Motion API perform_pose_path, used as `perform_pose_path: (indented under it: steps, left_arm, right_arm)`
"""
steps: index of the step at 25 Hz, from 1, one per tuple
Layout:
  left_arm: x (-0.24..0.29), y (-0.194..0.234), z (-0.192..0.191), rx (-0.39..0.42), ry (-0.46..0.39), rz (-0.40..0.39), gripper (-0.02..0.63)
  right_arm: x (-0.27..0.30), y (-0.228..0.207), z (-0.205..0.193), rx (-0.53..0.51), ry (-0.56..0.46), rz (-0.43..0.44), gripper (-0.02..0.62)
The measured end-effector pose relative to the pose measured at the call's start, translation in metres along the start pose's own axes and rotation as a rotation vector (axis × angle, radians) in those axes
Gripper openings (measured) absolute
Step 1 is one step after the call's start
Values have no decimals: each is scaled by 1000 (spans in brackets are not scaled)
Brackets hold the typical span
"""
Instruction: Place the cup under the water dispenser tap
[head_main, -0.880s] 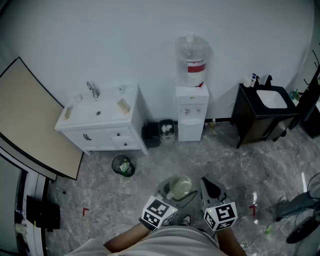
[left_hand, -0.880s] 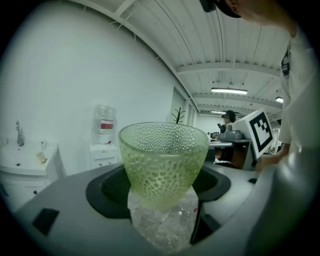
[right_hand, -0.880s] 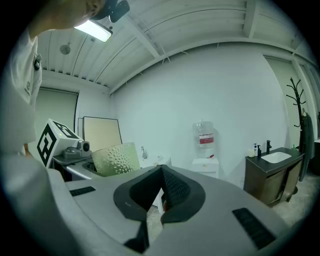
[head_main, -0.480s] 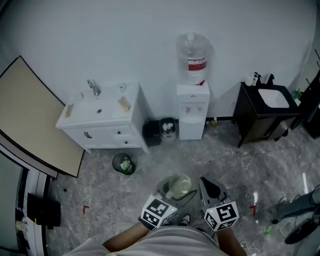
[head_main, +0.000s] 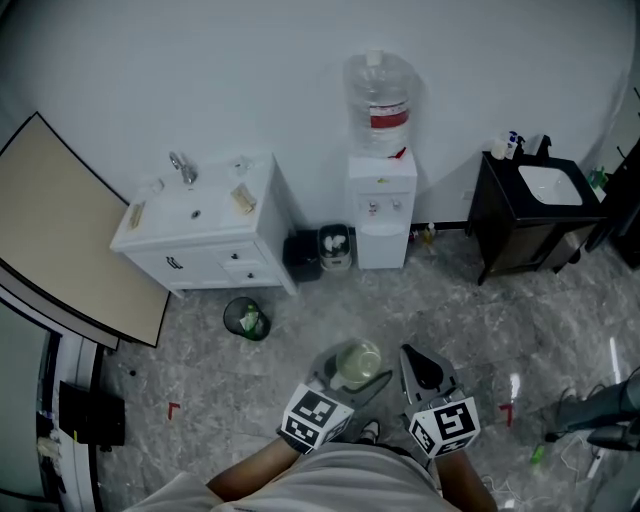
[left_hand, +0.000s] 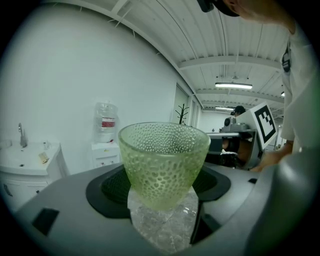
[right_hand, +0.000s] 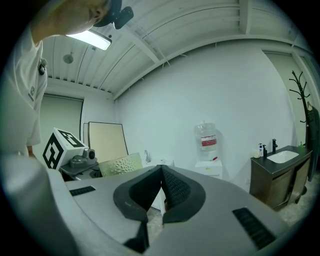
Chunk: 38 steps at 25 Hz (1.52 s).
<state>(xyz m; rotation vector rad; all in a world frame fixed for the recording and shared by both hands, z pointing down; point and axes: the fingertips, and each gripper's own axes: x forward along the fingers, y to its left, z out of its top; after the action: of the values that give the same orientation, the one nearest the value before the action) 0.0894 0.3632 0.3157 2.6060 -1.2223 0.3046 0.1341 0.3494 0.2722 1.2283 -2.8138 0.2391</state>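
Observation:
A pale green dimpled glass cup (left_hand: 164, 167) stands upright between the jaws of my left gripper (left_hand: 162, 200), which is shut on it. In the head view that cup (head_main: 358, 363) sits low in the middle, ahead of the left gripper (head_main: 345, 382). My right gripper (head_main: 420, 372) hangs beside it, shut and empty; its pads (right_hand: 172, 187) meet in the right gripper view (right_hand: 160, 192). The white water dispenser (head_main: 381, 205), with a clear bottle on top, stands against the far wall, well away from both grippers. The dispenser (left_hand: 105, 145) shows small behind the cup, and the same dispenser (right_hand: 208, 155) lies ahead of the right gripper.
A white sink cabinet (head_main: 200, 235) stands left of the dispenser, a dark vanity (head_main: 535, 215) to its right. A small bin (head_main: 335, 250) and a black box (head_main: 302, 258) sit between cabinet and dispenser. A round waste basket (head_main: 246, 320) is on the floor. A beige board (head_main: 60, 230) leans at left.
The view has advanced toward the dispenser, which now sits a little higher in the head view. Both grippers keep their places, the cup still held.

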Motion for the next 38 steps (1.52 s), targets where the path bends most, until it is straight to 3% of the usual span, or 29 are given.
perform_pose_path:
  steps: [8, 14, 30, 38]
  left_arm:
    - [27, 18, 3, -11, 16, 12, 367]
    - [61, 61, 6, -31, 19, 9, 367]
    - [219, 266, 45, 73, 51, -98, 367]
    - [303, 351, 34, 85, 36, -75, 367]
  right_arm:
    - [19, -25, 0, 19, 0, 2, 15]
    - [63, -53, -7, 35, 19, -13, 15]
    - [289, -177, 23, 77, 16, -116, 15]
    - [367, -240, 12, 79, 30, -131, 15]
